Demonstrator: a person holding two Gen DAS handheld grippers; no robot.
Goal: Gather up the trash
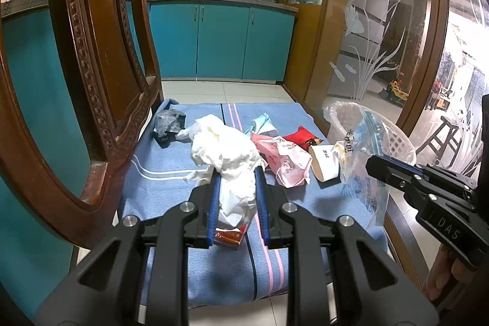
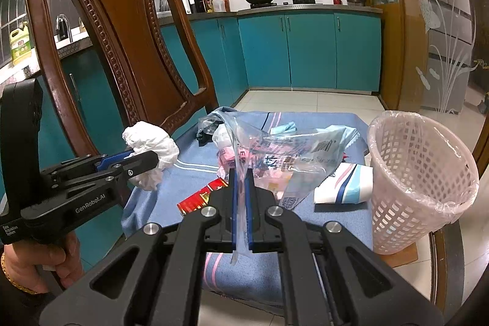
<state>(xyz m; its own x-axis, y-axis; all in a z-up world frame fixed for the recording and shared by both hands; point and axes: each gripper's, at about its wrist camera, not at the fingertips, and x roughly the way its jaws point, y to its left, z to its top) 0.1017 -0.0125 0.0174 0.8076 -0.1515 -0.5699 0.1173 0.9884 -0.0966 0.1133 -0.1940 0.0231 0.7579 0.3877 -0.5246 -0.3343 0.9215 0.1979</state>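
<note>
My left gripper (image 1: 236, 170) is shut on a crumpled white tissue wad (image 1: 227, 153) and holds it above the blue towel (image 1: 171, 188) on the chair seat. In the right wrist view the same wad (image 2: 152, 147) hangs from the left gripper (image 2: 143, 162). My right gripper (image 2: 241, 173) is shut on a clear printed plastic bag (image 2: 284, 155), lifted over the seat; the bag also shows in the left wrist view (image 1: 363, 173). A white lined wastebasket (image 2: 418, 179) stands at the right of the seat.
On the towel lie a red cigarette pack (image 2: 203, 197), pink wrappers (image 1: 284, 158), a paper cup (image 1: 325, 162), a red packet (image 1: 302, 136), a grey bag (image 1: 168, 121) and a white-blue carton (image 2: 345, 185). The wooden chair back (image 2: 128, 51) rises at the left. Teal cabinets (image 2: 305, 51) stand behind.
</note>
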